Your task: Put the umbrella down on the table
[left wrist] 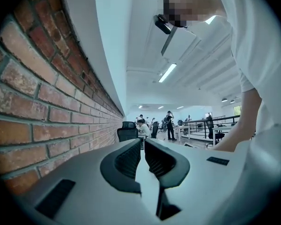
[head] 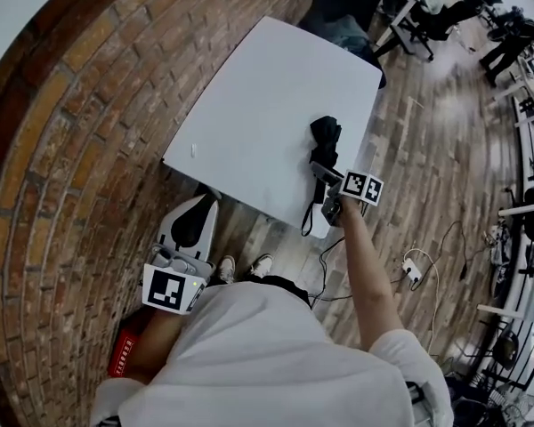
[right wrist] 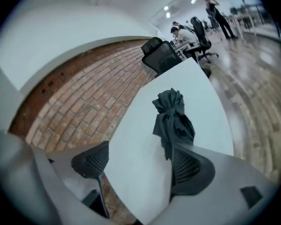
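While the black umbrella (head: 325, 136) lies on the white table (head: 249, 105), near its edge at 4 o'clock in the head view, the right gripper (right wrist: 140, 148) is just at 6 o'clock of it, jaws wide apart with nothing between them. The left gripper (left wrist: 142, 145), at 8 o'clock off the table, has its jaws together and empty
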Demonstrator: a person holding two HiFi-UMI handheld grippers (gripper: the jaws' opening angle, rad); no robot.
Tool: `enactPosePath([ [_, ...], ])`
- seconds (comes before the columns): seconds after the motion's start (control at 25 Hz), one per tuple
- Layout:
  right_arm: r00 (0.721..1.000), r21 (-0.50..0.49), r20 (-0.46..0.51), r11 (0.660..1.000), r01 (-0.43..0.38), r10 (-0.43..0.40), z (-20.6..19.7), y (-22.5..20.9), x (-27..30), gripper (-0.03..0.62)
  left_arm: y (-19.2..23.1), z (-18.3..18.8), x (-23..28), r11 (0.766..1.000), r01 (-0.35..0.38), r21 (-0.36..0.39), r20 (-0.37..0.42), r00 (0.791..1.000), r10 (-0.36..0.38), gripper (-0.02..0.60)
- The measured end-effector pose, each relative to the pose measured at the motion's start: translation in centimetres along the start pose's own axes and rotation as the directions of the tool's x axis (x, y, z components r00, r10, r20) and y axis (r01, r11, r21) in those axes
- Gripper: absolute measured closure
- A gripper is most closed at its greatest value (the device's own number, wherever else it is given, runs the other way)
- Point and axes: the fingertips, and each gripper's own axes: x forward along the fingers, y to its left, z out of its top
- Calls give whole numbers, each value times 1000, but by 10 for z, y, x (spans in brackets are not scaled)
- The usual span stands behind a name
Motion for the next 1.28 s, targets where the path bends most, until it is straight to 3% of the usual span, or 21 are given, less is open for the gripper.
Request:
enactPosePath([
  [0.08, 995, 86, 64, 993, -83, 77, -6, 8, -14, 175, -2, 1, 0, 1000, 21, -5, 10, 1000, -21, 535],
  [0.12, 992, 109, 102, 990, -92, 81, -7, 8, -22, 221, -2, 1, 0, 1000, 30, -7, 14, 999, -30, 535],
  [0.16, 989, 125, 134, 989, -81, 64, -10, 5, -30, 320, -1, 0, -1, 999, 39, -10, 16, 999, -38, 535],
  [0.2, 987, 137, 159, 989, -57, 35, -13, 1, -37, 372, 0, 0, -1, 999, 46, -13, 17, 999, -46, 535],
  [0.4, 971, 170, 216, 983, 71, -107, -27, -16, -58, 529, 3, -2, 0, 996, 92, -19, 29, 995, -92, 535],
  [0.6, 943, 77, 255, 976, 202, -215, -19, -11, -77, 574, -2, -1, 6, 989, 149, -20, 42, 988, -148, 535],
  [0.84, 902, -68, 303, 937, 342, -307, -1, 15, -101, 576, -3, 1, 8, 983, 183, -18, 54, 982, -182, 535],
  [1.08, 869, -148, 423, 926, 347, -258, 30, 59, -144, 576, 11, 2, 5, 985, 171, -13, 62, 983, -170, 535],
  [1.28, 827, -158, 539, 945, 287, -161, 56, 107, -193, 576, 14, 4, 5, 984, 177, -8, 75, 982, -176, 535],
])
